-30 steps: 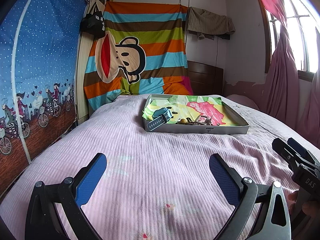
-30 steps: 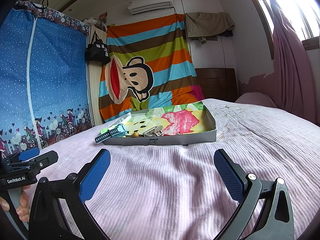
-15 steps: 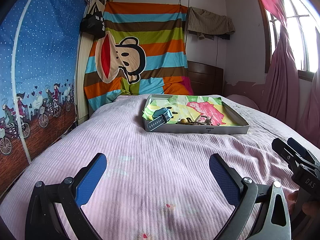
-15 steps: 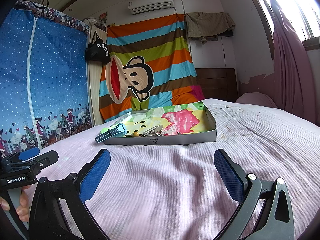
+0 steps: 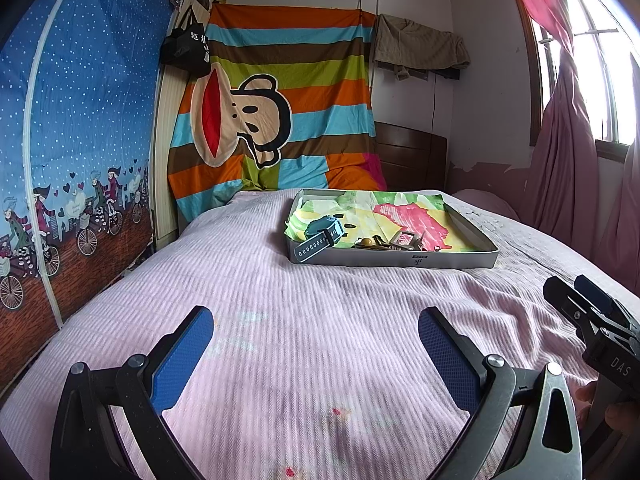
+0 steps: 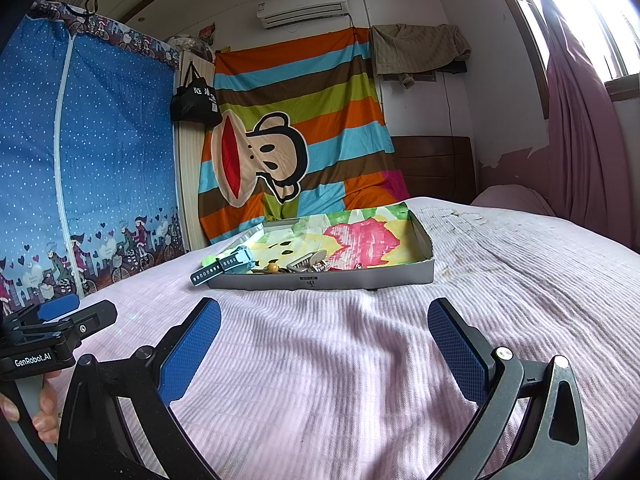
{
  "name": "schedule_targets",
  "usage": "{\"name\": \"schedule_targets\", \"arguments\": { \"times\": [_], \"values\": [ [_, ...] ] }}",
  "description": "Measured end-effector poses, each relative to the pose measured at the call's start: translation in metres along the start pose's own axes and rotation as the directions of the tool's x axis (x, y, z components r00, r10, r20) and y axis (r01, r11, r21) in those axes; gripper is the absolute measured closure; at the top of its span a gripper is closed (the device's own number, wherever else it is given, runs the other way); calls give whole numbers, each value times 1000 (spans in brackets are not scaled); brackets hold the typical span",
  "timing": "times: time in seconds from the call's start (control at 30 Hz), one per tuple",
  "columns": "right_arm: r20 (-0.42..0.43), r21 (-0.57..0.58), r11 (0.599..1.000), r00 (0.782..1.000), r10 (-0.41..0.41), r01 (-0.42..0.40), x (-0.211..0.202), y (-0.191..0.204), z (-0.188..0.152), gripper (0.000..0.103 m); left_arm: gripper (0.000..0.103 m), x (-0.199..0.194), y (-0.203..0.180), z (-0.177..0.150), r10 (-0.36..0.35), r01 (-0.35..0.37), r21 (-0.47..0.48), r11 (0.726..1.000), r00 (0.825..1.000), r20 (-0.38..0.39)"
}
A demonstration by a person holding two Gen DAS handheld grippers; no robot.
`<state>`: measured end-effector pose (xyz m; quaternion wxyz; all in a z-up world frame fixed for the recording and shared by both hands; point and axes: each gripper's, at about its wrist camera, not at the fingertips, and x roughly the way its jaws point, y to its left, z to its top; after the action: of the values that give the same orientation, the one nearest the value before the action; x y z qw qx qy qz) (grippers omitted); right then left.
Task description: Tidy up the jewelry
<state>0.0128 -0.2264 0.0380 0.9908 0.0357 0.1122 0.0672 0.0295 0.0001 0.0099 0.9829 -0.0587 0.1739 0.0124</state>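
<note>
1. Left tool (image 5: 316, 344) is spread wide, blue pads (image 5: 182, 354) far apart, gripping nothing and hanging above the bed (image 5: 280, 300).
2. Right tool (image 6: 324, 338) is just as wide, nothing between its pads, also over bare bedspread; a hand (image 6: 42, 412) shows at the edge of its view, wrapped round the left tool's handle.
3. Both tools sit well short of the tray (image 5: 394, 258), a shallow grey box lined with bright green, yellow and pink paper.
4. In the tray's near-left corner lies a teal watch (image 5: 322, 234), its strap poking out over the rim.
5. Beside it, along the front wall, there's a round amber bead (image 6: 273, 267) and a tangle of small metal pieces (image 5: 406, 240), too small to name one by one.
6. The bed wears a pale pink ribbed cover, a little creased.
7. Behind: a striped cartoon-monkey blanket (image 5: 280, 120) on the wall, a blue dotted fabric wardrobe (image 5: 76, 128) at left, pink curtains (image 5: 560, 148) by the window at right.
</note>
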Motion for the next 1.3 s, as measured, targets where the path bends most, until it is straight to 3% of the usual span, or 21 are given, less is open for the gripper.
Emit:
{"name": "schedule_targets", "arguments": {
  "times": [1.3],
  "values": [
    [-1, -1, 1000, 1000, 1, -1, 0, 1, 0, 1, 0, -1, 2, 3, 27, -27, 5, 1000, 1000, 4]
  ]
}}
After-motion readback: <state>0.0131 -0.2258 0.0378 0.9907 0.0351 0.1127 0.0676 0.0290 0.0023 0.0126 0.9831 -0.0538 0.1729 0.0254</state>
